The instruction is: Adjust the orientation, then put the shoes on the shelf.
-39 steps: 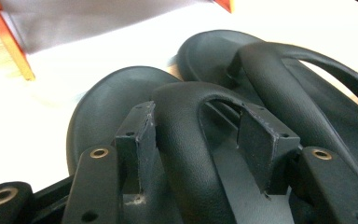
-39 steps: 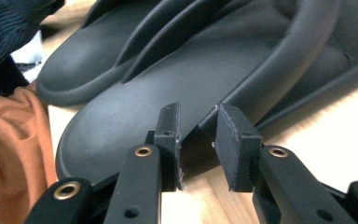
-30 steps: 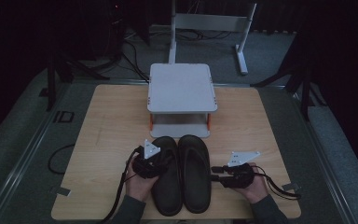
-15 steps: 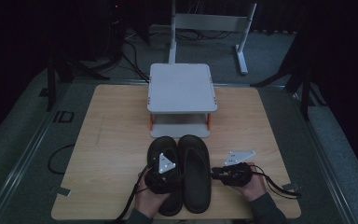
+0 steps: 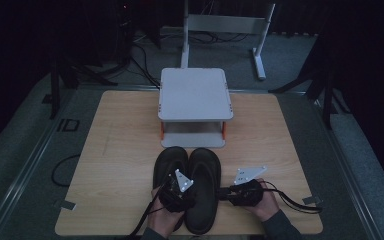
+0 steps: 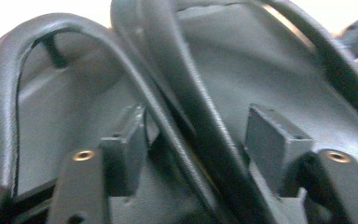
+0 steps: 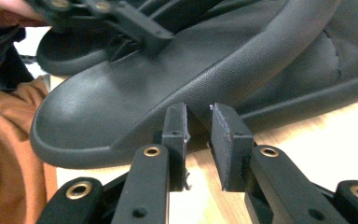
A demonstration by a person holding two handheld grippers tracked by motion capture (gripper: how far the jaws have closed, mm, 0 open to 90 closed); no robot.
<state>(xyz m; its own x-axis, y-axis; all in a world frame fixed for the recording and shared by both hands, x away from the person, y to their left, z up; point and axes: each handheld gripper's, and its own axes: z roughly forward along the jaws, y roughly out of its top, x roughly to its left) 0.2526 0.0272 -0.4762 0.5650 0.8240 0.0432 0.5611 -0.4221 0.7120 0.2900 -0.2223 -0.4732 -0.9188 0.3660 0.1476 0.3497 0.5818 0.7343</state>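
Two sandals [image 5: 196, 187] beside empty shelf stand [image 5: 194, 95]

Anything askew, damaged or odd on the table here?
Nothing stands out. The two black sandals lie side by side, toes toward the grey stand. The right gripper pinches the right sandal's outer edge; the left gripper straddles the adjoining rims.

Dim, underexposed high view with black surroundings; both gripper views brighter, close-up, softly blurred, backgrounds blown out.

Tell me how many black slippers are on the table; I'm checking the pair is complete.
2: the left slipper and the right slipper lie side by side at the table's near edge, before the grey stand.
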